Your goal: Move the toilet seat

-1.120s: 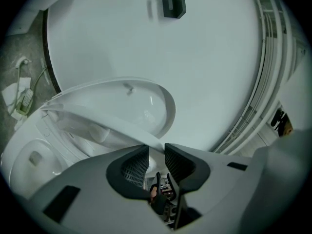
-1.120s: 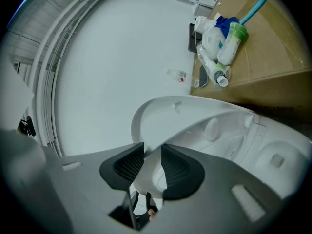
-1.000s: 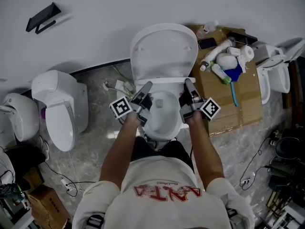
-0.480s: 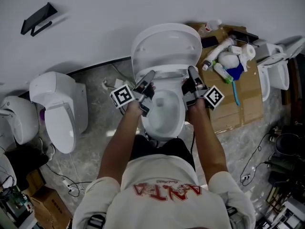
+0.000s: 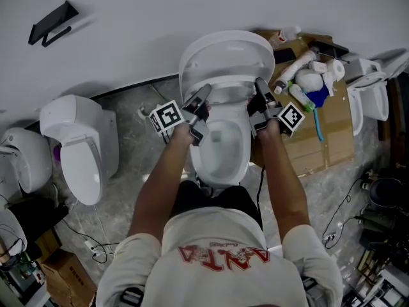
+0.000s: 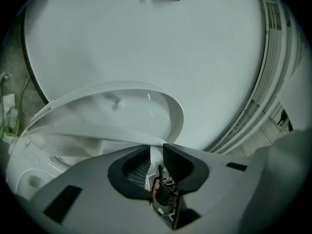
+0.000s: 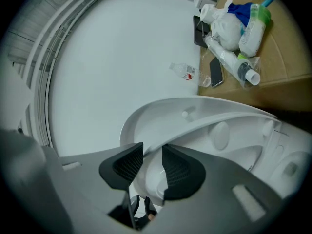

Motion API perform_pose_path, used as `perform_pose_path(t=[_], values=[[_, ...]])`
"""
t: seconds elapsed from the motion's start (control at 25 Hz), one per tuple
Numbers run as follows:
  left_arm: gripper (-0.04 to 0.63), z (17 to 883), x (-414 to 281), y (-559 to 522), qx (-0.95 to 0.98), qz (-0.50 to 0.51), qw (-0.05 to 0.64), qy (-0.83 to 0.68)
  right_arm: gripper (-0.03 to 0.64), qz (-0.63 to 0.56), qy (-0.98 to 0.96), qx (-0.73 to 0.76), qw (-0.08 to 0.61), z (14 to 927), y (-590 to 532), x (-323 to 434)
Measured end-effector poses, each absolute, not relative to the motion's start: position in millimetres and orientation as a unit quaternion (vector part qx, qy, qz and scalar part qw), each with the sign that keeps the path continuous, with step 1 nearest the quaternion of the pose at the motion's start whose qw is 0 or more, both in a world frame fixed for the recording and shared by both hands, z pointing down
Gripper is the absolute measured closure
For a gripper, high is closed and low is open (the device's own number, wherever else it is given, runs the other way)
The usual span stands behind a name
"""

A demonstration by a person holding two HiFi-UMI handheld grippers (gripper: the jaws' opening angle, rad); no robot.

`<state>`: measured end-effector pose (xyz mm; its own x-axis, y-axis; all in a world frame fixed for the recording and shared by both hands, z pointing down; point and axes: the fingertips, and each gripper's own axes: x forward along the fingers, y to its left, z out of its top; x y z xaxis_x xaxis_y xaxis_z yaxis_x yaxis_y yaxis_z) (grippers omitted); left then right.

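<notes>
A white toilet stands before me with its lid (image 5: 227, 50) raised against the wall and the bowl (image 5: 220, 149) open below. The toilet seat (image 5: 228, 93) is swung up close under the lid. My left gripper (image 5: 203, 93) is shut on the seat's left rim. Its jaws have just been closing, and the white rim (image 6: 97, 133) runs in between the pads of the left gripper (image 6: 156, 152). My right gripper (image 5: 259, 85) is shut on the right rim. There the seat (image 7: 229, 126), bumpers showing, enters the right gripper (image 7: 152, 160), with the lid (image 7: 161, 113) behind it.
A flattened cardboard box (image 5: 319, 139) to the right of the toilet carries bottles, a phone and cleaning things. Two more toilets (image 5: 80, 146) stand at the left and another (image 5: 370, 101) at the far right. A black bracket (image 5: 48, 24) hangs on the wall. Cables lie on the floor.
Both grippers have moved away from me toward the wall with the seat between them. The seat has swung up nearer the lid.
</notes>
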<state>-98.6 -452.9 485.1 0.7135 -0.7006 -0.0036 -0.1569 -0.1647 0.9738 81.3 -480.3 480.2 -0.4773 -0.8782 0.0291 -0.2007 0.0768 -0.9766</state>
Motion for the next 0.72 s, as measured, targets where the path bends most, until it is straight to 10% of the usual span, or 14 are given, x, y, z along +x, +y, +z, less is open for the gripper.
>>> perform_pose_path(t=[0.72], values=[[0.506,479,-110,-444,0.722,-0.239,0.562,-0.324,0.485,-0.573,0.643,-0.374,0.343,483,-473,90]])
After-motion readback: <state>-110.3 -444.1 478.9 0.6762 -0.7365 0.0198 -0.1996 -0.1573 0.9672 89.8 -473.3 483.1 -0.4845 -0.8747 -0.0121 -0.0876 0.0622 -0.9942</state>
